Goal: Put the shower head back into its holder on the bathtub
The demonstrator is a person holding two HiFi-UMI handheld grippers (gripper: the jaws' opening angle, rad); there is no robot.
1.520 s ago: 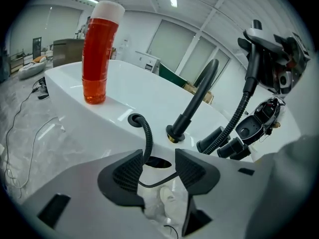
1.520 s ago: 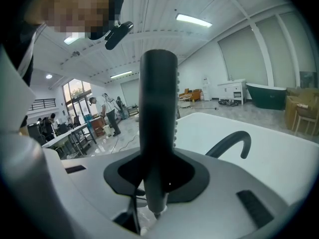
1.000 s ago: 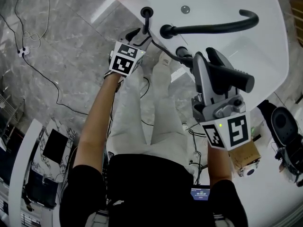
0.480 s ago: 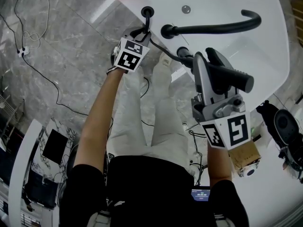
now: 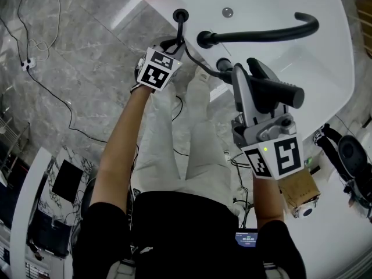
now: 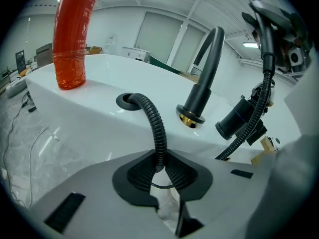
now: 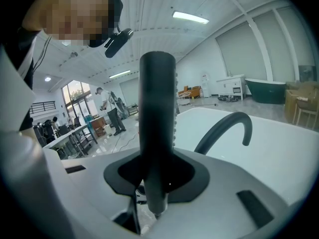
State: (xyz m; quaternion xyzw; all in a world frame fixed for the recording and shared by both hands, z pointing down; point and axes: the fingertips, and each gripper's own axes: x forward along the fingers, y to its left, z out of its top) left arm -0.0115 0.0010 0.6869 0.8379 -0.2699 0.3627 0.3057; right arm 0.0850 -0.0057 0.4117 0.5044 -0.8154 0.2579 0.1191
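The black shower head [image 5: 278,90] is a straight stick held level over the white bathtub [image 5: 273,4], and my right gripper [image 5: 258,80] is shut on it. In the right gripper view its handle [image 7: 157,133] stands upright between the pads. Its ribbed black hose [image 6: 155,126] rises from a round black opening [image 6: 127,100] in the tub rim and runs down between the ribbed pads of my left gripper [image 6: 160,159]. Those jaws have just been closing and now pinch the hose. In the head view my left gripper [image 5: 176,44] sits just below that opening [image 5: 181,14].
A curved black spout [image 5: 261,32] and a short black knob [image 5: 223,63] stand on the rim between the two grippers. A red bottle [image 6: 74,39] stands at the rim's far end. Cables lie on the marble floor [image 5: 70,51]. The person's legs are below the tub edge.
My left gripper moved a little up toward the hose and its jaws closed onto it. The right gripper with the shower head drifted slightly left.
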